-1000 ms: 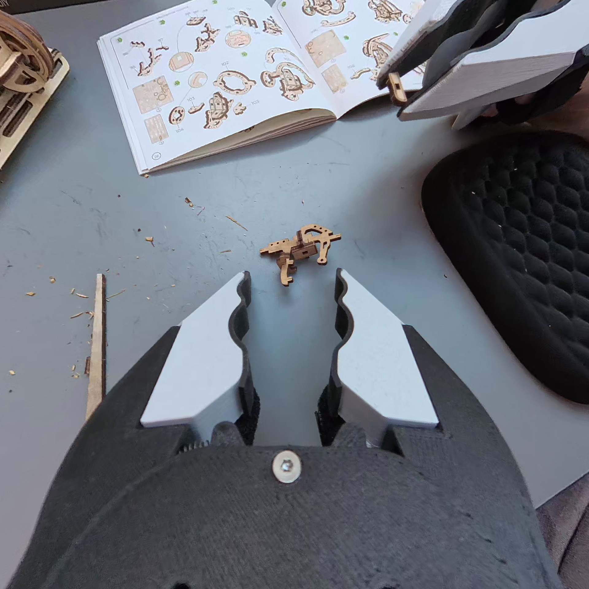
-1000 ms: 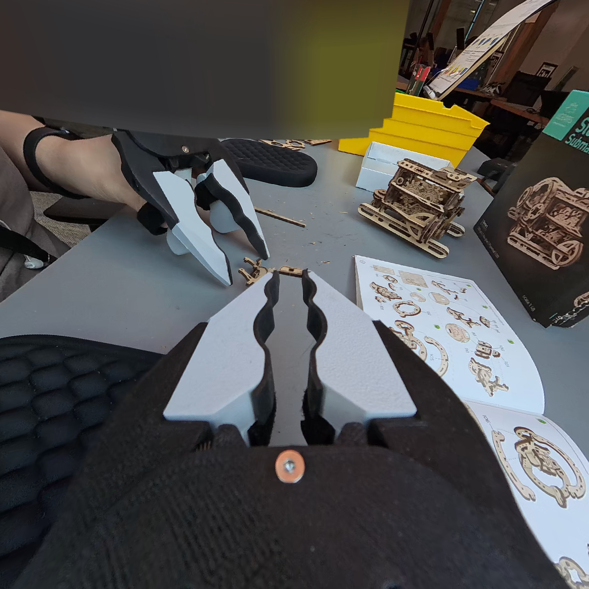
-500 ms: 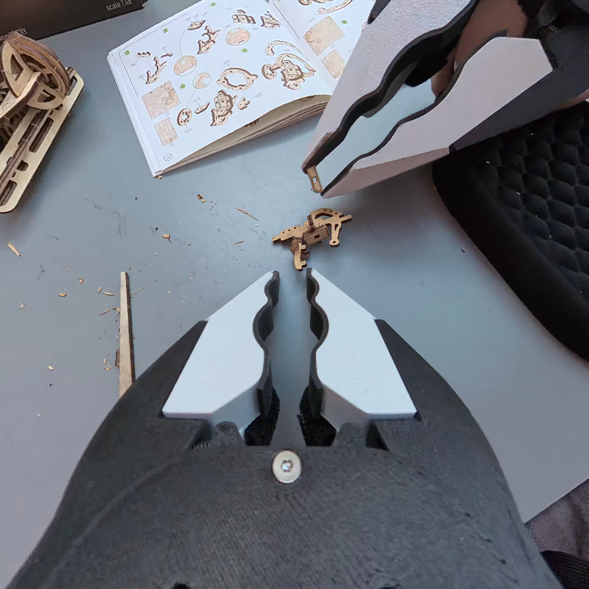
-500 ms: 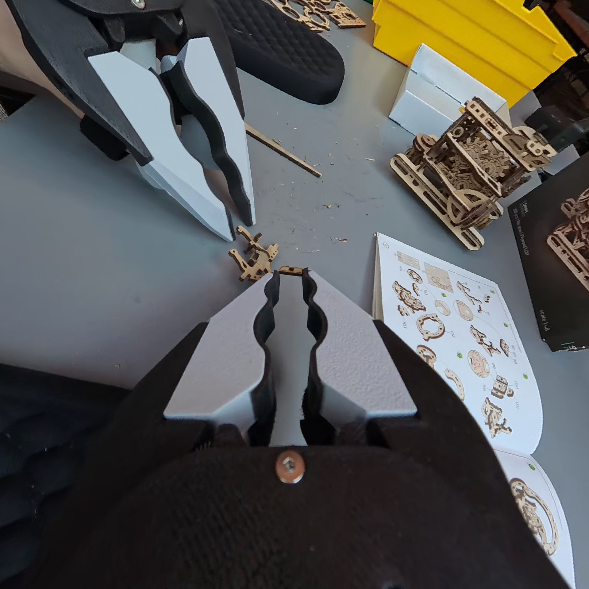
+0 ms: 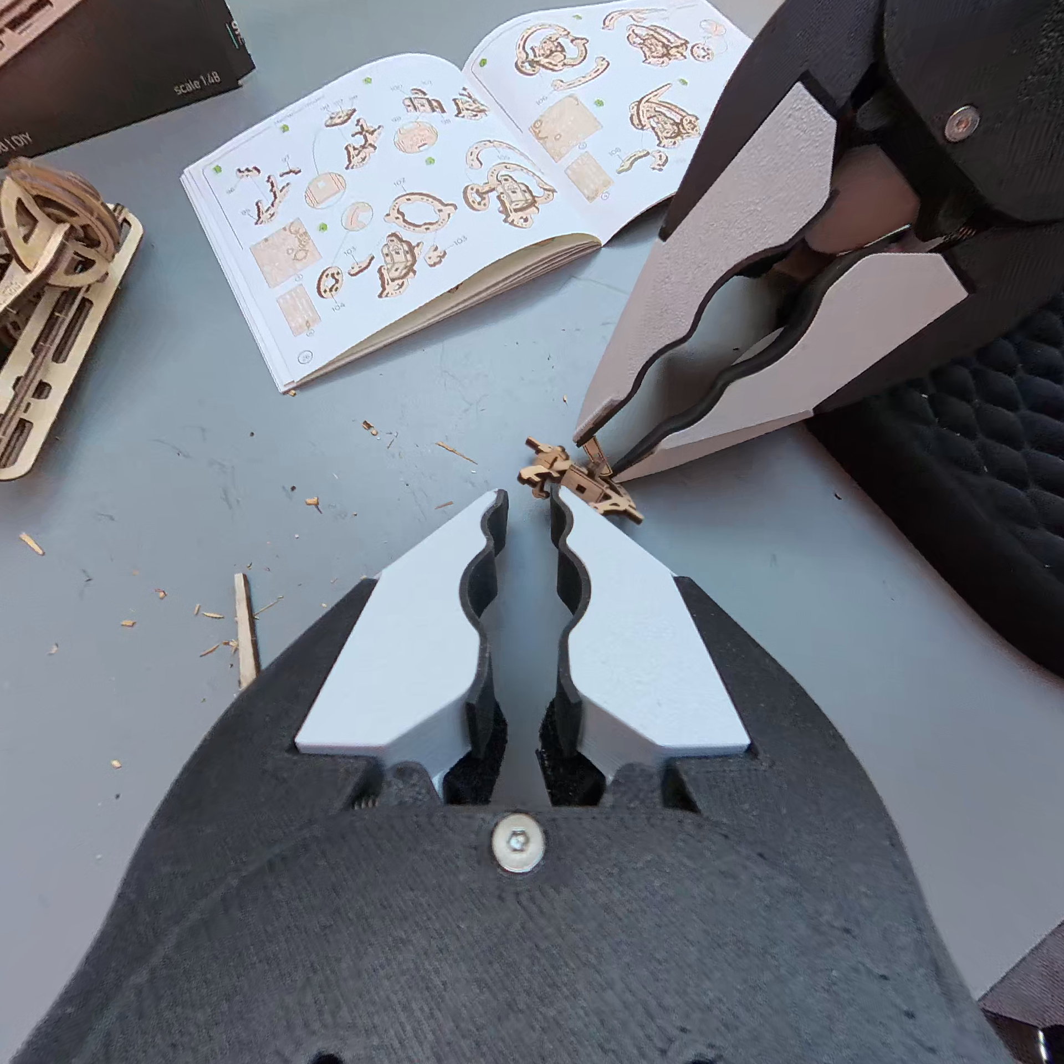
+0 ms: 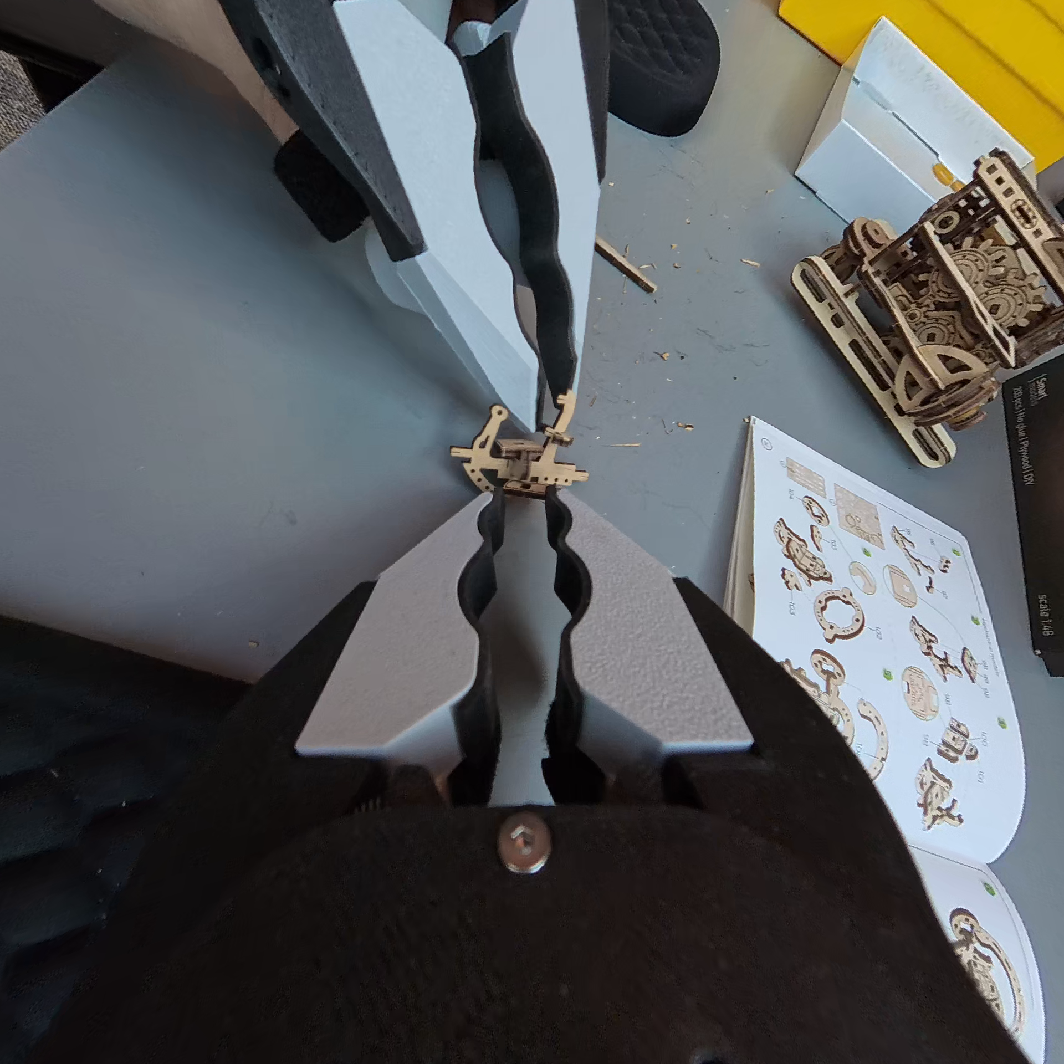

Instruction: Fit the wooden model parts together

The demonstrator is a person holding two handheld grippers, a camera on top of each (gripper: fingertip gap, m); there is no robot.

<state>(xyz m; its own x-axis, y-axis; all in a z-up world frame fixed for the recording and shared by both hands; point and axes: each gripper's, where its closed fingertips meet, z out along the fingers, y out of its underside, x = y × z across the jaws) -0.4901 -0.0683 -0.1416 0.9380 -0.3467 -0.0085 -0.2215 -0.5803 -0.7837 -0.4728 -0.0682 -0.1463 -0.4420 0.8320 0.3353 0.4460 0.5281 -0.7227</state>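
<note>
A thin laser-cut plywood assembly [image 6: 518,458], pale and notched with a boxy centre and curved pronged arms, is seen lying on the smooth grey table [image 5: 173,460], its long axis crosswise in the right wrist view. The left gripper [image 5: 527,501] is narrowly parted at its edge, clamping nothing. A small flat wooden part [image 5: 593,451] is pinched by the right gripper [image 5: 596,446] against the assembly.
</note>
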